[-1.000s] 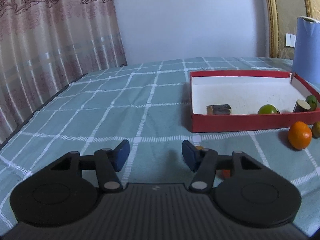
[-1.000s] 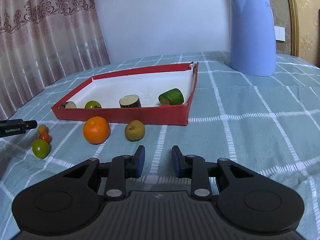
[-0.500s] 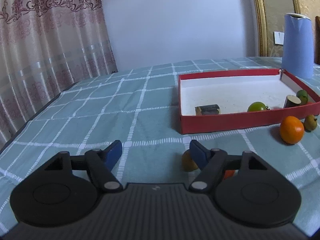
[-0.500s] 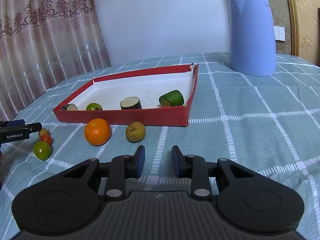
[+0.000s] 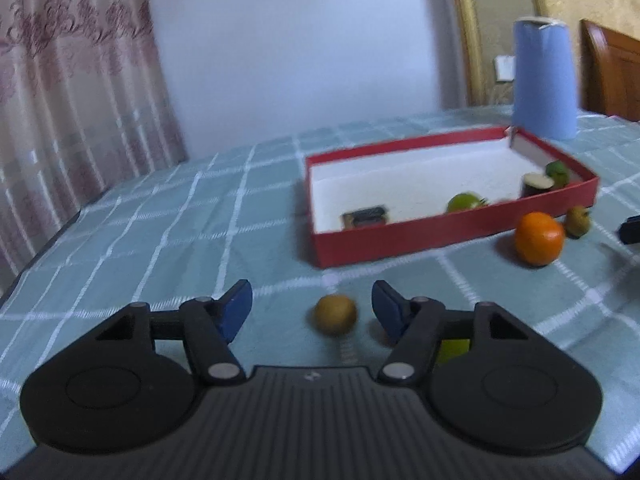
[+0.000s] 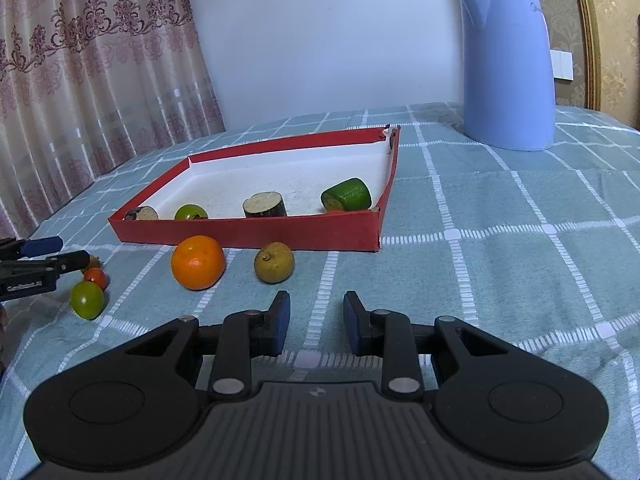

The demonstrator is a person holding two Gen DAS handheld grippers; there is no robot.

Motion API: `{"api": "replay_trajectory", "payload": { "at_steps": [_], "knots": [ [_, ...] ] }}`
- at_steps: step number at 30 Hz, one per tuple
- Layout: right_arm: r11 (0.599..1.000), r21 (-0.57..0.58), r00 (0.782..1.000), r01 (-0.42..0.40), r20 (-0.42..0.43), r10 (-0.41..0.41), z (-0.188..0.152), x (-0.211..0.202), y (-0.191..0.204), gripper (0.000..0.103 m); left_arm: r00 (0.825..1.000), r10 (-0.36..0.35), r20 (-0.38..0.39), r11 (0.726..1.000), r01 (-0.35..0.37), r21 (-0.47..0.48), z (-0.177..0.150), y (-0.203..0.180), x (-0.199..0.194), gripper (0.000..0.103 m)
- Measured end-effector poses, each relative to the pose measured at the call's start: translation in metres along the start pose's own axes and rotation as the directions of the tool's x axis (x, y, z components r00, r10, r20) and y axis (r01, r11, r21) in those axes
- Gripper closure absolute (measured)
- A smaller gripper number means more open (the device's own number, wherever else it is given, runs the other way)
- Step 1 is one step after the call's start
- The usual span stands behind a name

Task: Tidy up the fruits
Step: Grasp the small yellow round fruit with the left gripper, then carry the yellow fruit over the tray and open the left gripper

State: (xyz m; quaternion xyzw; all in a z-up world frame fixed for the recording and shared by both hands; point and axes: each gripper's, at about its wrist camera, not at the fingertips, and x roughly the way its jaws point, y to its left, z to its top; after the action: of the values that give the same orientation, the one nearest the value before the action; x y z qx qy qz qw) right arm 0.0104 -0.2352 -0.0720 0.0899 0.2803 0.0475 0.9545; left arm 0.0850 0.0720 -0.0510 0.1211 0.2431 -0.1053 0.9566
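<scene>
A red tray (image 5: 440, 236) (image 6: 248, 236) with a white floor holds several fruit pieces. On the cloth in front of it lie an orange (image 6: 197, 262) (image 5: 538, 237), a brown-yellow fruit (image 6: 274, 267) (image 5: 577, 221), a small brown fruit (image 5: 335, 314), a red cherry tomato (image 6: 96, 278) and a green tomato (image 6: 87, 299). My left gripper (image 5: 312, 310) is open, with the small brown fruit between its fingers, nearer the right one. It shows at the left edge of the right wrist view (image 6: 40, 258). My right gripper (image 6: 313, 318) is open and empty over the cloth.
A blue kettle (image 6: 506, 68) (image 5: 544, 80) stands behind the tray at the right. A pink curtain (image 6: 92, 92) hangs along the table's left edge. A wooden chair (image 5: 612, 72) is at the far right. The table wears a teal checked cloth (image 6: 500, 240).
My left gripper has opened wider and swung right, bringing the small brown fruit between its fingers. My right gripper has barely moved.
</scene>
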Motion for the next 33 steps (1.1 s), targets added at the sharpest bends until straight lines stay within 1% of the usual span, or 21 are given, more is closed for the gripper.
{"api": "replay_trajectory", "payload": {
  "at_steps": [2,5,7,8,12,14,16,21,24,29,33],
  "knots": [
    [1.0,0.001,1.0,-0.001,0.0,0.001,0.0,0.0,0.0,0.075,0.999,-0.014,-0.034,1.0,0.013,-0.025,0.0,0.004,0.006,0.047],
    [1.0,0.0,1.0,0.0,0.0,0.0,0.0,0.0,0.0,0.075,0.998,-0.037,-0.052,0.999,0.036,-0.03,0.0,0.006,0.009,0.05],
    [1.0,0.001,1.0,0.0,0.0,0.0,0.0,0.0,0.0,0.075,0.998,-0.037,-0.056,0.999,0.036,-0.014,0.0,0.003,0.01,0.051],
    [1.0,0.001,1.0,0.0,-0.001,0.0,0.0,0.0,0.0,0.075,0.997,-0.038,-0.063,0.999,0.038,-0.009,0.0,0.002,0.012,0.053],
    [1.0,0.001,1.0,0.0,-0.001,0.0,0.0,0.0,0.0,0.075,0.995,-0.044,-0.089,0.999,0.043,-0.01,0.001,0.001,0.017,0.066],
    [1.0,0.002,1.0,-0.001,-0.003,0.001,-0.001,0.0,0.0,0.075,0.994,-0.037,-0.102,0.999,0.036,-0.016,0.002,0.0,0.02,0.07],
    [1.0,0.005,1.0,0.0,-0.004,0.0,-0.001,0.0,0.0,0.075,0.994,-0.034,-0.105,0.999,0.032,-0.016,0.003,-0.002,0.021,0.079],
    [1.0,0.011,1.0,-0.002,-0.011,0.002,-0.002,0.002,-0.001,0.075,0.994,0.008,-0.111,1.0,-0.01,-0.021,0.006,-0.007,0.021,0.08],
    [1.0,0.01,1.0,-0.001,-0.011,0.001,-0.003,0.001,0.0,0.075,0.994,0.041,-0.097,0.998,-0.045,-0.038,0.01,-0.008,0.015,0.08],
    [1.0,0.011,1.0,-0.002,-0.01,0.002,-0.002,0.002,-0.001,0.075,0.994,0.1,-0.051,0.993,-0.102,-0.055,0.026,-0.016,0.003,0.08],
    [1.0,0.015,1.0,-0.005,-0.009,0.005,-0.001,0.002,-0.003,0.075,0.993,0.114,-0.008,0.991,-0.114,-0.065,0.045,-0.027,-0.002,0.08]
  ]
}}
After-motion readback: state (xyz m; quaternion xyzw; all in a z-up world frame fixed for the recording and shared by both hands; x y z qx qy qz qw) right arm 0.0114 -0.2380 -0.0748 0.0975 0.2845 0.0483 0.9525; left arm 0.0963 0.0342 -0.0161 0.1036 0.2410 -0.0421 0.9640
